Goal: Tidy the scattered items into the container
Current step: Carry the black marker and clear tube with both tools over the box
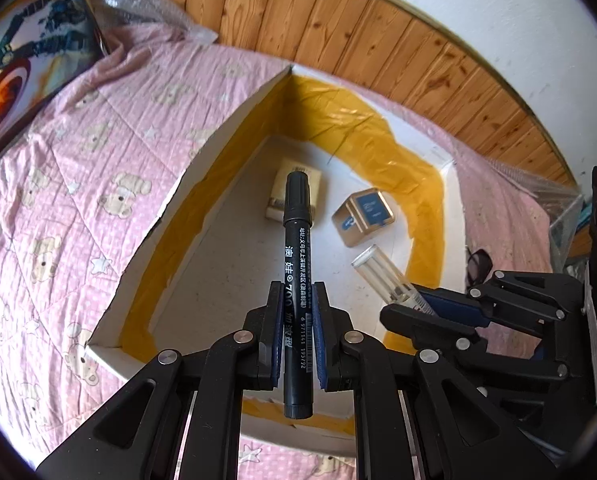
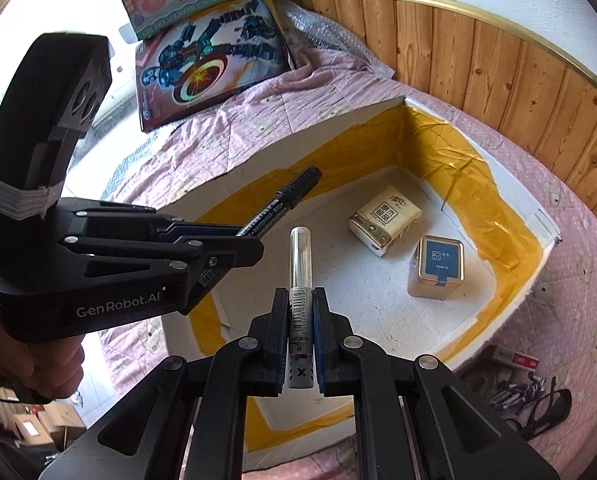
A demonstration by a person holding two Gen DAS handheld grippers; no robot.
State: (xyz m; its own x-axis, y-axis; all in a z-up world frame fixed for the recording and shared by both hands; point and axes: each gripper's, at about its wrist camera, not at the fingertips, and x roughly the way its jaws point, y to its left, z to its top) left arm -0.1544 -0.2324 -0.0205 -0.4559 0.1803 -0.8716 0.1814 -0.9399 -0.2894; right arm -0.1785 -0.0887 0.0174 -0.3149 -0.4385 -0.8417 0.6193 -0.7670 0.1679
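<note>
My left gripper [image 1: 297, 292] is shut on a black marker pen [image 1: 296, 240] and holds it over the open white box [image 1: 226, 140] lined with yellow tape. My right gripper [image 2: 300, 294] is shut on a clear-capped pen tube [image 2: 300, 256], also above the box. Each gripper shows in the other view: the right one [image 1: 422, 300] with the tube [image 1: 382, 276], the left one [image 2: 254, 236] with the marker [image 2: 286, 196]. In the box [image 2: 510, 208] lie a cream tissue pack [image 2: 384, 220] [image 1: 304, 190] and a gold tin with a blue lid [image 2: 438, 268] [image 1: 362, 216].
The box rests on a pink bear-print quilt [image 1: 78, 168]. Toy boxes [image 2: 206, 64] lean at the bed's far left. Wood panelling [image 1: 358, 32] runs behind. Black glasses [image 2: 546, 412] and a red-white packet [image 2: 514, 356] lie right of the box.
</note>
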